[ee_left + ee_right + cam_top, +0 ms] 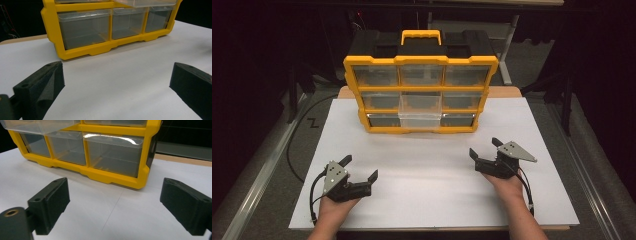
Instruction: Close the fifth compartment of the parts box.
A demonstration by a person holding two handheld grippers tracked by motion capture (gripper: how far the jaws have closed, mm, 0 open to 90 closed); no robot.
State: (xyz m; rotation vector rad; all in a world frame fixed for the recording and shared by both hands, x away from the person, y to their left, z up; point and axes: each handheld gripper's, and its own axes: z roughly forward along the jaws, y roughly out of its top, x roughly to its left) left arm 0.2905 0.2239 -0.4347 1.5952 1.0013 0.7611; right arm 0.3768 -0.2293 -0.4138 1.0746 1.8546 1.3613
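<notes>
While the high view takes in the whole yellow drawer organizer, both gripper views cut it off above its bottom row, so its black top and yellow carry handle show from above alone. What lies inside the clear drawers is hard to make out; they look bare through the plastic, though glare on the fronts hides parts of them. One drawer, the middle drawer of the second row, stands pulled out toward the person, its clear front hanging over the bottom row; in the left gripper view only its lower edge enters at the top, and in the right gripper view it is clipped at the upper left corner.

Low on the white table sheet, the left gripper rests near the front left with its jaws spread wide and nothing between them. Across the sheet, the right gripper sits at the front right, jaws likewise wide apart and holding nothing. Each is held by a hand entering from the bottom edge.

Set at the far middle of the sheet, the organizer is well apart from both grippers, ahead of and between them. Seen along the left jaws, its bottom left corner lies ahead; along the right jaws, its bottom right corner does.
</notes>
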